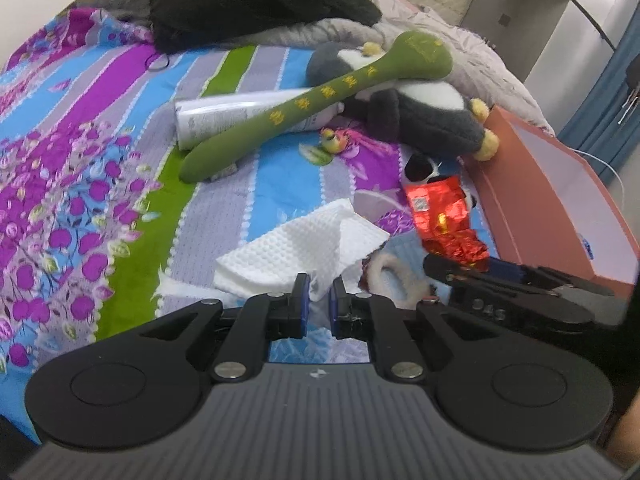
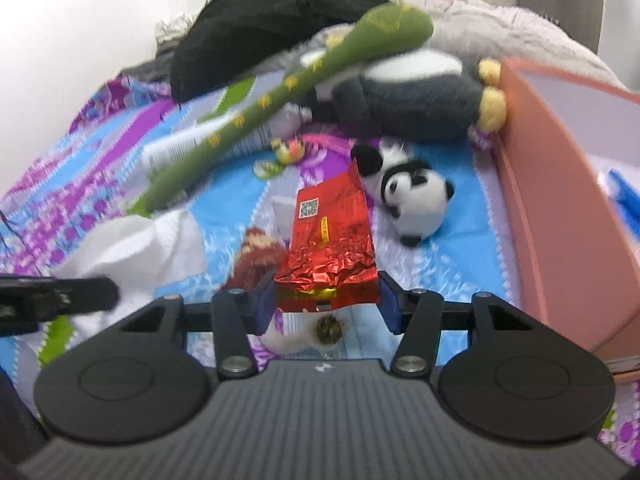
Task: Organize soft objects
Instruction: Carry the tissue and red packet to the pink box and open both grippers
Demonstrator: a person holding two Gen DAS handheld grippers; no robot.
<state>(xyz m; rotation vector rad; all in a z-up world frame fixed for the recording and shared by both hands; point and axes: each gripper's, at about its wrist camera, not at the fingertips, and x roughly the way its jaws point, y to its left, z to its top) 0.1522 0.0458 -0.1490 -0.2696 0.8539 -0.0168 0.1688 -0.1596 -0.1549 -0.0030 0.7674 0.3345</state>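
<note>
left gripper (image 1: pixel 319 294) has its jaws pinched tight on a white waffle-textured cloth (image 1: pixel 304 246), crumpled, fanning out toward 11 o'clock over the striped floral bedsheet (image 1: pixel 100 168). right gripper (image 2: pixel 327 295) sits half apart around a shiny red foil packet (image 2: pixel 332 248), wrinkled at the bottom, QR sticker up top; can't tell if the pads actually press it. Little panda plush (image 2: pixel 416 200) at 1 o'clock, long green plush (image 2: pixel 280 92) at 11, lying on a grey penguin plush (image 2: pixel 408 100). Pink box (image 2: pixel 560 184) at 3
</note>
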